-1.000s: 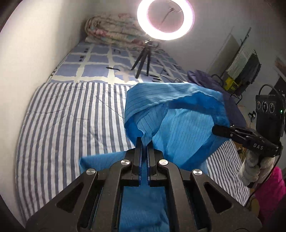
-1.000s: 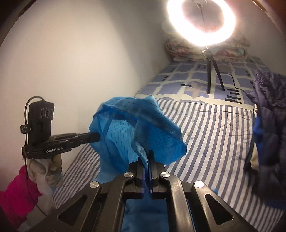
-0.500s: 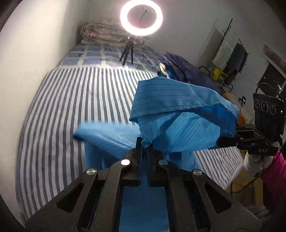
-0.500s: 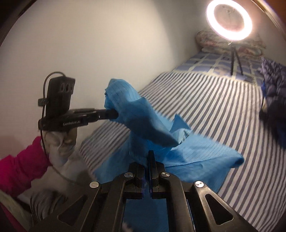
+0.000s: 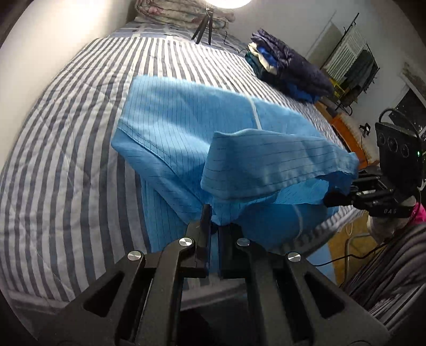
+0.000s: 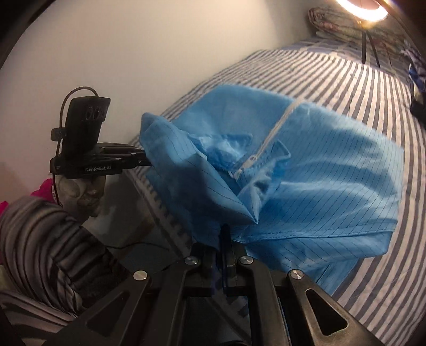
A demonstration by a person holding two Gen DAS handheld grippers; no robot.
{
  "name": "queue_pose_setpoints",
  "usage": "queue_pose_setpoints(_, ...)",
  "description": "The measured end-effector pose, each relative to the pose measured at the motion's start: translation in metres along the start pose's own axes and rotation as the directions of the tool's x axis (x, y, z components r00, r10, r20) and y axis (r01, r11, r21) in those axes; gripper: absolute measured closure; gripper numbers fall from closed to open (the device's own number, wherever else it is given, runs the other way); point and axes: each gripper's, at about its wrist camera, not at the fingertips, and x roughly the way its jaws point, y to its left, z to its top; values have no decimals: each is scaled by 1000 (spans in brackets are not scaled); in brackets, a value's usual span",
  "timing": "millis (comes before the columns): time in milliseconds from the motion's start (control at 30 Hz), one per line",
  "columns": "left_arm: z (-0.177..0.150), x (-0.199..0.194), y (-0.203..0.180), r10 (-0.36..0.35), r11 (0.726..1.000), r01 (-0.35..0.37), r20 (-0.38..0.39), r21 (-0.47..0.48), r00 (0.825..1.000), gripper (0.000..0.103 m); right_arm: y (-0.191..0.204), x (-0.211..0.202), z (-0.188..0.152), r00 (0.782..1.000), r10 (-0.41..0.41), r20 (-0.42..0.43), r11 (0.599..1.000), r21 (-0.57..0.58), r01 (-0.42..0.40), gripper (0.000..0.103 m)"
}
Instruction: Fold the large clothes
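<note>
A large blue pinstriped garment (image 5: 202, 127) with a white zipper (image 6: 277, 133) lies spread on the striped bed, its near edge lifted. My left gripper (image 5: 211, 215) is shut on one corner of that edge; it also shows in the right wrist view (image 6: 143, 159). My right gripper (image 6: 221, 234) is shut on the other corner; it also shows in the left wrist view (image 5: 330, 198). The edge hangs taut between both grippers near the bed's front edge.
The striped bed cover (image 5: 66, 149) stretches away. A pile of dark and blue clothes (image 5: 287, 69) sits at the far right of the bed. A ring light tripod (image 5: 203, 26) and folded quilt (image 5: 181, 16) stand at the head. A wall (image 6: 133, 53) runs along the left.
Both grippers have pulled back toward the bed's front edge with the garment. The garment, bunched in the air before, now lies spread flat over the bed with the zipper showing.
</note>
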Motion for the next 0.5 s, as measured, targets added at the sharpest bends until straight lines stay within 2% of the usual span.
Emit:
queue_pose_setpoints(133,-12,1,-2,2,1000,-1,-26,29,1000,102,-4,5,-6,999,-21,-25,1000,-22,20,102)
queue_pose_setpoints(233,-23,-6,1,-3,999,5,-39,35,999,99,-8,1,-12,999,-34,-34,999,-23,34,94)
queue_pose_setpoints(300,-28,-19,5,-20,999,21,-36,24,999,86,-19,-11,-18,1000,-1,-27,1000,16,2,78)
queue_pose_setpoints(333,-31,-28,10,-28,1000,28,-28,12,999,82,-25,-18,-19,1000,18,-10,999,26,-18,73)
queue_pose_setpoints(400,-34,-46,23,-40,999,40,1,-22,999,71,-31,-34,-27,999,47,16,998,38,-47,67)
queue_pose_setpoints(467,-33,-62,42,-43,995,46,35,-93,998,67,-36,-50,-34,996,58,62,996,64,-61,64)
queue_pose_setpoints(500,-30,-66,52,-46,990,52,49,-131,998,62,-42,-58,-34,993,63,95,993,94,-72,54)
